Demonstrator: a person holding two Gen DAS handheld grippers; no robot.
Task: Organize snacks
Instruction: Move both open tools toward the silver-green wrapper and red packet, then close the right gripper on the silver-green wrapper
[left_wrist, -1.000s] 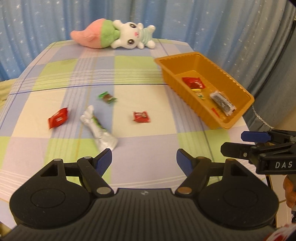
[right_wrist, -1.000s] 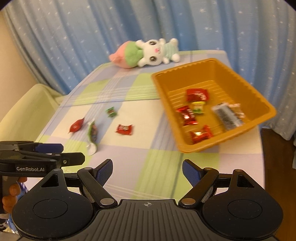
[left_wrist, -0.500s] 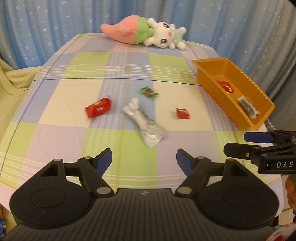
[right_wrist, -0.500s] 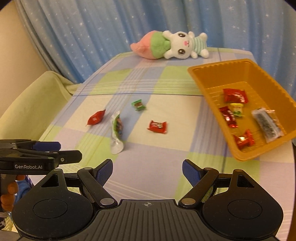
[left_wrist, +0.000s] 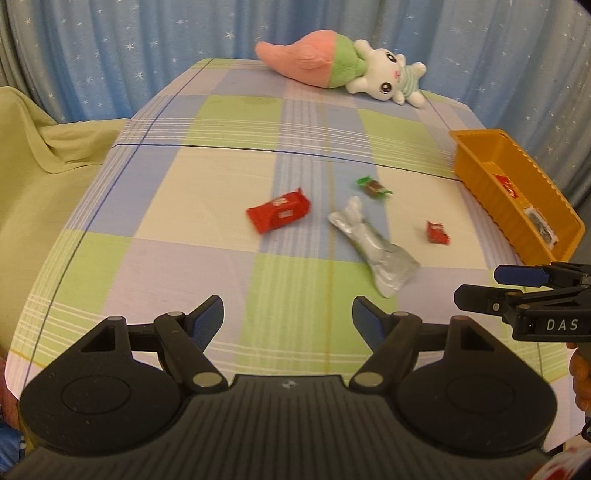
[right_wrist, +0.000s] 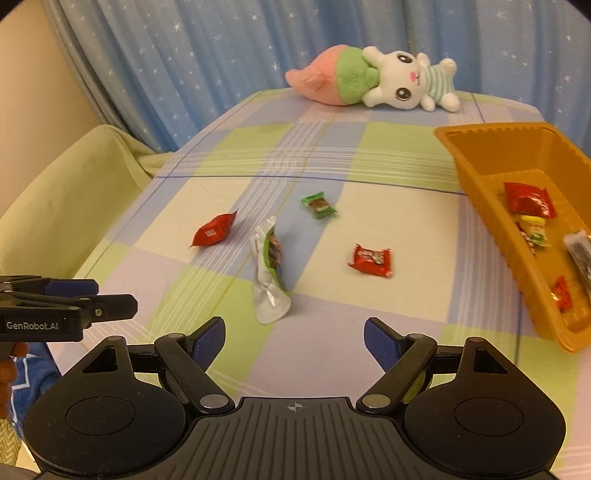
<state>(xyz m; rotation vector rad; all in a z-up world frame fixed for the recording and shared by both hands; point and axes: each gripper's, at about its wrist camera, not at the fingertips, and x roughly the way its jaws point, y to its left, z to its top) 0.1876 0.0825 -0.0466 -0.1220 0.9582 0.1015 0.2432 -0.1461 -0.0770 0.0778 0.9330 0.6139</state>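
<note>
Both our grippers have swung leftward across the checked tablecloth (left_wrist: 207, 184), bringing the loose snacks toward centre view. Our left gripper (left_wrist: 288, 314) and right gripper (right_wrist: 294, 338) each stand wide apart, holding nothing. Four snacks lie outside the orange plastic tray (right_wrist: 491, 147): a red rectangular wrapper (left_wrist: 279, 214), a long silver foil pouch (left_wrist: 373, 245), a small green candy (left_wrist: 373, 185) and a small red candy (right_wrist: 370, 260). We should probably straddle the pouch across its narrow middle, descending squarely.

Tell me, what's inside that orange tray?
The orange tray holds a red packet, a yellow-green sweet, a dark packet and a small red sweet; its right end lies outside the picture.
</note>
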